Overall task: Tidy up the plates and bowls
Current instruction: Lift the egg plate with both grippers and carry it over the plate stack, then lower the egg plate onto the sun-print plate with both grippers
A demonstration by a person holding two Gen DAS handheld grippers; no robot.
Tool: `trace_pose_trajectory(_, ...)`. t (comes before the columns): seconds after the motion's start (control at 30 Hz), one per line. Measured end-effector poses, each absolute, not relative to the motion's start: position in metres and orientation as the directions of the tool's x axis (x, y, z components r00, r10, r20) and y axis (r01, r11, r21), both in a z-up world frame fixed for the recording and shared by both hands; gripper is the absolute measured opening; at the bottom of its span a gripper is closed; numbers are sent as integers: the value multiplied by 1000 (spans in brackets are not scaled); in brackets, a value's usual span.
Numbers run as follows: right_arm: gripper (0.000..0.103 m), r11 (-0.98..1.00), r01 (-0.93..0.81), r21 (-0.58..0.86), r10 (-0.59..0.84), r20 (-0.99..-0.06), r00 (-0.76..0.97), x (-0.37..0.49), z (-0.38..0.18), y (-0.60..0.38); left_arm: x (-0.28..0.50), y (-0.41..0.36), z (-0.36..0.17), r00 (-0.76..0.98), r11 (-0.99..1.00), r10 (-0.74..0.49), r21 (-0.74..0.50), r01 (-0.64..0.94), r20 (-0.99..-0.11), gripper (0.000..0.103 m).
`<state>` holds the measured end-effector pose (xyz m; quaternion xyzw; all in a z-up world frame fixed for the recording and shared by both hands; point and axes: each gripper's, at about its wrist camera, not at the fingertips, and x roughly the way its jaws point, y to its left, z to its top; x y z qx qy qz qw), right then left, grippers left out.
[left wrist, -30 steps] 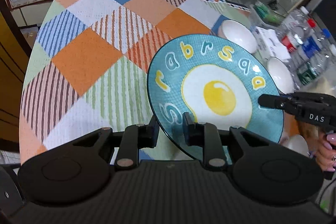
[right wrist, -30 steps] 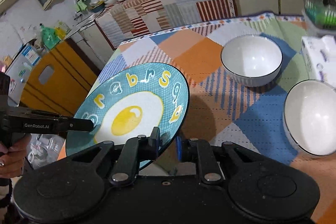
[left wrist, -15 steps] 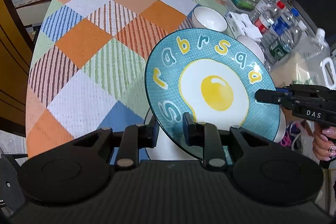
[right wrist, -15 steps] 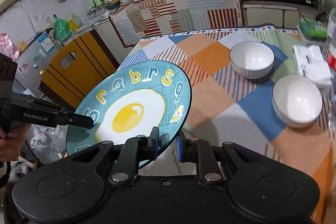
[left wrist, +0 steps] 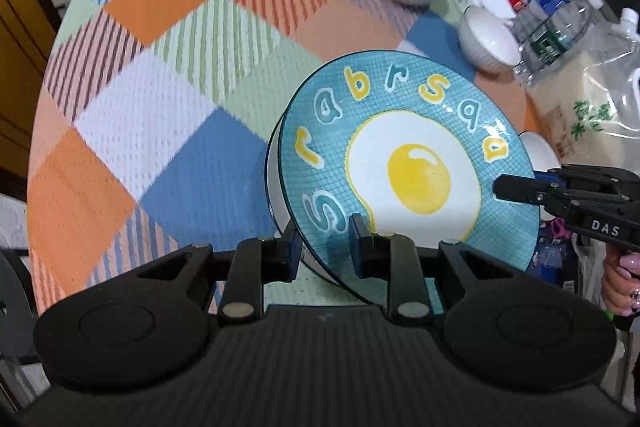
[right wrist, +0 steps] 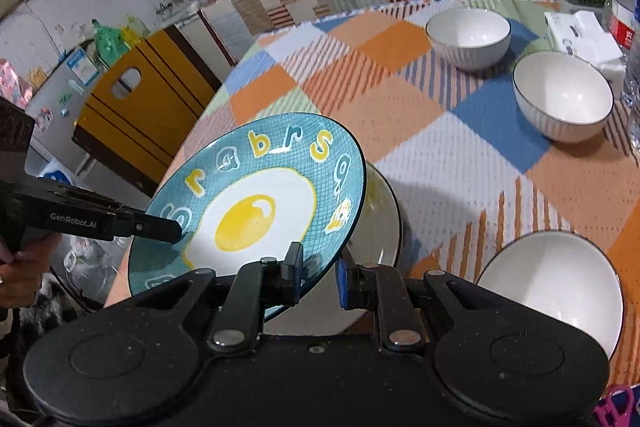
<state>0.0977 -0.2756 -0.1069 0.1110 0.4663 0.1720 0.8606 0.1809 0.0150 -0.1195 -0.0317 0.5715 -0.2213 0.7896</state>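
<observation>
You now hold the teal egg plate (left wrist: 404, 163) tilted above the near edge of the surface (left wrist: 168, 75), with the left hand-held gripper (left wrist: 322, 247) clamped on its near rim and the right hand-held gripper (right wrist: 318, 269) clamped on the opposite rim. Over the last second the plate has travelled back toward you, from above the middle of the patchwork cloth and close to the bowls to a position directly over a second, pale plate (right wrist: 380, 219) lying flat at the table edge; that plate was not in view a second ago. Both grips have stayed closed throughout and the tilt has not changed noticeably. Treat this as the approach to a stacking step: the carried plate appears aligned over its likely destination but is not yet resting on it. Three white bowls remain unsorted: the far bowl (right wrist: 468, 35), the middle bowl (right wrist: 562, 99) and the near bowl (right wrist: 552, 283), all standing apart on the cloth. Level the plate before lowering, since a tilted rim may strike the lower plate first.
</observation>
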Motion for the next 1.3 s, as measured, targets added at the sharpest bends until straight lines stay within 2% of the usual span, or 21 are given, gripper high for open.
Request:
trace_pose_trajectory(0.33,21,912,-140,386,406,-797,448,102,-145,-274,186,12,-153,214,913,-349,-280,296,-913,23)
trace_pose_trajectory(0.83,21,927,-126,355,373,-820,433,108,-148,-269,193,10,-167,213,918,-340,-274,286,-916,26)
trace_pose_trajectory(1.3,31,993,-95,65,98,-908,408,105,-135,-219,192,7,-177,214,914,-345,-275,298,-914,27)
